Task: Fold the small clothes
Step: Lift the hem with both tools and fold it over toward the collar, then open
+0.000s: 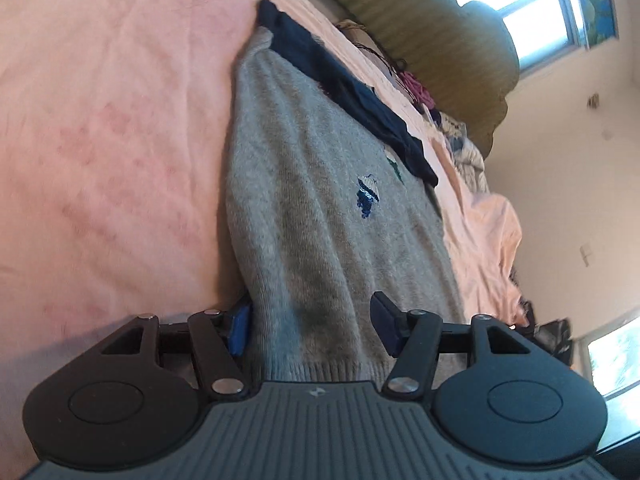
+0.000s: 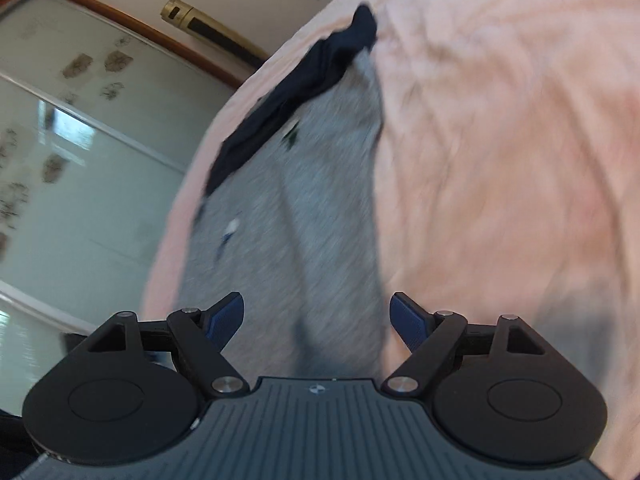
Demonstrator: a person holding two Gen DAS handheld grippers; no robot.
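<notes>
A small grey knit sweater (image 1: 316,208) with a dark navy collar band (image 1: 352,96) and small embroidered motifs lies on a pink bed sheet (image 1: 100,140). My left gripper (image 1: 312,324) is open, its blue pads (image 1: 384,320) straddling the sweater's ribbed hem, one pad under the edge. In the right wrist view the same sweater (image 2: 320,208) lies ahead with its navy band (image 2: 288,96) at the far end. My right gripper (image 2: 318,316) is open over the sweater's near edge, holding nothing. This view is motion-blurred.
A pile of mixed clothes (image 1: 452,128) and an olive padded headboard (image 1: 440,40) lie beyond the sweater. A window (image 1: 516,4) is behind. In the right wrist view a glass wardrobe door (image 2: 80,160) stands left of the bed (image 2: 500,160).
</notes>
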